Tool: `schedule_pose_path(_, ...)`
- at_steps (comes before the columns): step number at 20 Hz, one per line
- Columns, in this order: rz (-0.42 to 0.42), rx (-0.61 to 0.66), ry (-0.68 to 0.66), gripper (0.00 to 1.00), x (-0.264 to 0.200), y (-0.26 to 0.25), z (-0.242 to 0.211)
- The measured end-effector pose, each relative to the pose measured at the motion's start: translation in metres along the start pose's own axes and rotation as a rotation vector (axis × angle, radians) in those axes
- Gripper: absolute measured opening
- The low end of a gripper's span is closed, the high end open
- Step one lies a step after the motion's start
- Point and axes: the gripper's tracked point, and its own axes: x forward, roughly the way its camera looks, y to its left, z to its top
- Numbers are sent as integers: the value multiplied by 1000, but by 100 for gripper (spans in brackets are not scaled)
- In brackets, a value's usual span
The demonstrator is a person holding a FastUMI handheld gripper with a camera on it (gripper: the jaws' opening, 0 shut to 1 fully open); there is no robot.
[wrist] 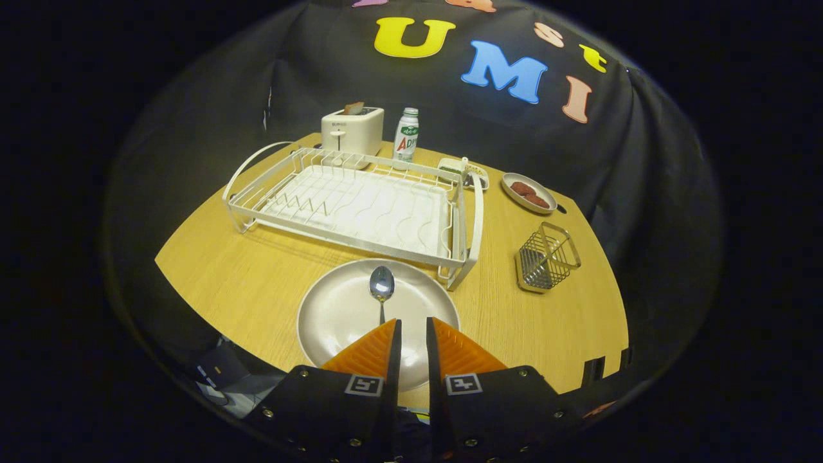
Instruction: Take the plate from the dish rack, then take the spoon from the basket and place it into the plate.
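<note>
My fingers (413, 329): a narrow gap between them, gripping nothing; the spoon's handle runs toward the gap, whether it reaches between the tips I cannot tell.
Spoon: shiny metal spoon (382, 286), bowl far, lying in the plate.
Plate: round pale grey plate (334, 315) on the wooden bench (244, 283), just under my fingers.
Rack: white wire dish rack (360, 206), touching the plate's far rim.
Basket: small wire basket (546, 258), right, apart.
Far side: white toaster (352, 130), white bottle (406, 136), small dish of brown food (528, 192).

Warm overhead light on table (257, 283); dim surround, fisheye bending at edges, sharp centre, soft shadows.
</note>
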Motion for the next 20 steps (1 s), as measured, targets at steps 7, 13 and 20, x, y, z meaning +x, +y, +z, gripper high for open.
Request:
schedule_pose_path(7,-61,100,-188,21,-12,-59,94)
schedule_pose_path(13,-124,143,-387,21,-32,-124,175)
schedule_pose_path(20,-166,188,-543,21,-38,-188,225)
